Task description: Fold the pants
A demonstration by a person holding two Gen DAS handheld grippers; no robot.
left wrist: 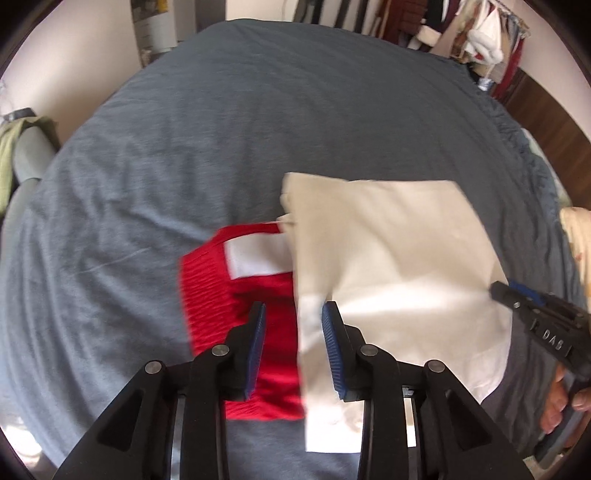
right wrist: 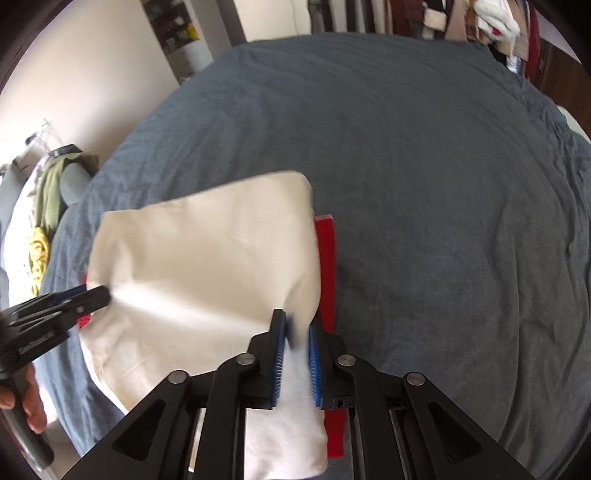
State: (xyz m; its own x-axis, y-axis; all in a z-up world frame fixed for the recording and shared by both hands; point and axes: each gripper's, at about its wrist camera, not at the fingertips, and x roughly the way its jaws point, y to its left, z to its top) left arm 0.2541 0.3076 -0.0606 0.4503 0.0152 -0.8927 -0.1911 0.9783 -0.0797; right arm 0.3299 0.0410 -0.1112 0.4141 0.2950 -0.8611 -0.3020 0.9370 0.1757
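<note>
The pants lie on the blue-grey bed (left wrist: pixel 258 129) as a cream folded panel (left wrist: pixel 399 251) over a red part with a ribbed waistband and a white label (left wrist: pixel 221 295). My left gripper (left wrist: pixel 293 308) hangs open just above the cream panel's left edge, where cream meets red; its pads press on nothing. In the right wrist view my right gripper (right wrist: pixel 295 321) stands open over the cream panel's (right wrist: pixel 207 258) right near corner, cloth showing in the gap, a red strip (right wrist: pixel 327 266) beside it. Each view shows the other gripper's (left wrist: pixel 498 290) tip (right wrist: pixel 103 295) at the panel's far side.
The bed (right wrist: pixel 443 184) stretches wide beyond the pants. Hanging clothes (left wrist: pixel 480 33) fill the back right. A chair draped with a green garment (right wrist: pixel 55 184) stands off the bed's left side. A hand (left wrist: pixel 557 402) holds the right gripper's handle.
</note>
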